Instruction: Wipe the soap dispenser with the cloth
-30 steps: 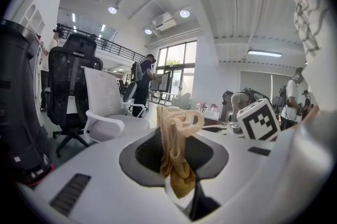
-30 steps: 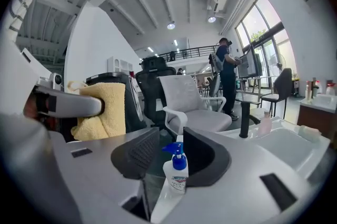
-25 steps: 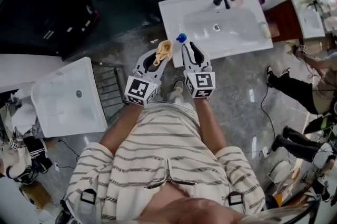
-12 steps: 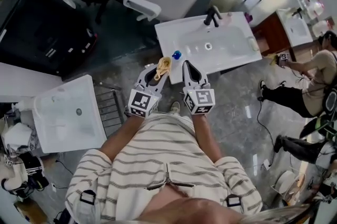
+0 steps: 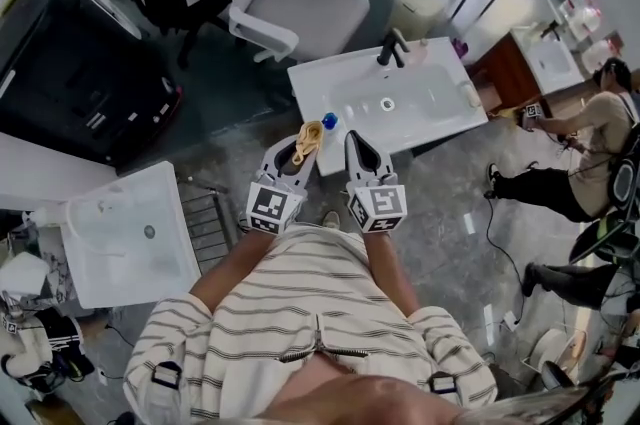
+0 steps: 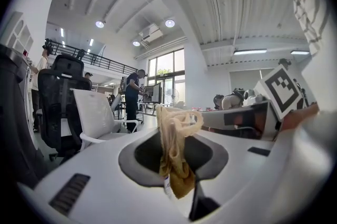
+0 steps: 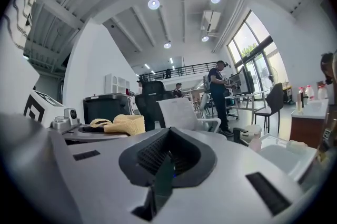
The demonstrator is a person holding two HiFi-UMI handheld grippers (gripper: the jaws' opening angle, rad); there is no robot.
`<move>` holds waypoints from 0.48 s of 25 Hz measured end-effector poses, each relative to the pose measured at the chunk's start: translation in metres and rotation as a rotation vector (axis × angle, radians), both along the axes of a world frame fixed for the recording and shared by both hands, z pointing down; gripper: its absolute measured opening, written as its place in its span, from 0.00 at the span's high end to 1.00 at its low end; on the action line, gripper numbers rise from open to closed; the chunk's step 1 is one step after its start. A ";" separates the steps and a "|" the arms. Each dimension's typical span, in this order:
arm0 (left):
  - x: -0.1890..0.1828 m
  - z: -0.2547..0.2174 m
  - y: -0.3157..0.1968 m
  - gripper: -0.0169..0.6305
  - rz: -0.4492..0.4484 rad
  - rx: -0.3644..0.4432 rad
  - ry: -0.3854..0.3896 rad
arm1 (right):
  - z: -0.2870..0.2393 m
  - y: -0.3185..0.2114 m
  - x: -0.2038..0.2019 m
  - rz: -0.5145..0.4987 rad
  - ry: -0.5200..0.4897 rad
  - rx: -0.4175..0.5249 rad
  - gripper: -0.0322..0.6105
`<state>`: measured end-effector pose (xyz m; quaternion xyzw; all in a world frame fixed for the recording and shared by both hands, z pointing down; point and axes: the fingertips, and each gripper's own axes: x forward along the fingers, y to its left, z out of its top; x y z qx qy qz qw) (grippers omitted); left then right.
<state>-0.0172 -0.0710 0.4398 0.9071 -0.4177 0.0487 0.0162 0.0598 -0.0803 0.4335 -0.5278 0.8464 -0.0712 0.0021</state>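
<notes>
"Tongs first: what are they doing?"

"The left tongs (image 5: 297,153) are clenched on a yellow cloth (image 5: 310,137), which sticks up from between the jaws in a crumpled bunch. The right tongs (image 5: 353,143) are clamped together with nothing in them."

"Sure about the right pair?"

"Yes. Their own camera shows the two jaws pressed flat against each other, with no gap."

"And the soap dispenser?"

"The soap dispenser (image 5: 329,121), the one with the blue top, sits on the left rim of the white sink (image 5: 440,103), toward the near corner. It is just past the tips of both tongs and between them."

"Is the cloth on it?"

"It is close beside it, on its left as the head camera sees it. Whether they touch, I cannot tell from above."

"Anything else around?"

"A black tap (image 5: 392,48) at the sink's far edge, a white office chair (image 5: 300,8) beyond that, and a second white sink (image 5: 130,233) well off to the person's left."
</notes>
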 end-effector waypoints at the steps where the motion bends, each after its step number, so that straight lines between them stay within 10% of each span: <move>1: 0.001 0.000 -0.001 0.85 0.000 0.001 0.000 | 0.000 0.000 0.001 0.002 0.001 -0.001 0.96; 12: 0.003 0.000 -0.008 0.85 -0.011 0.009 -0.002 | -0.003 -0.007 0.010 0.021 0.002 0.018 0.96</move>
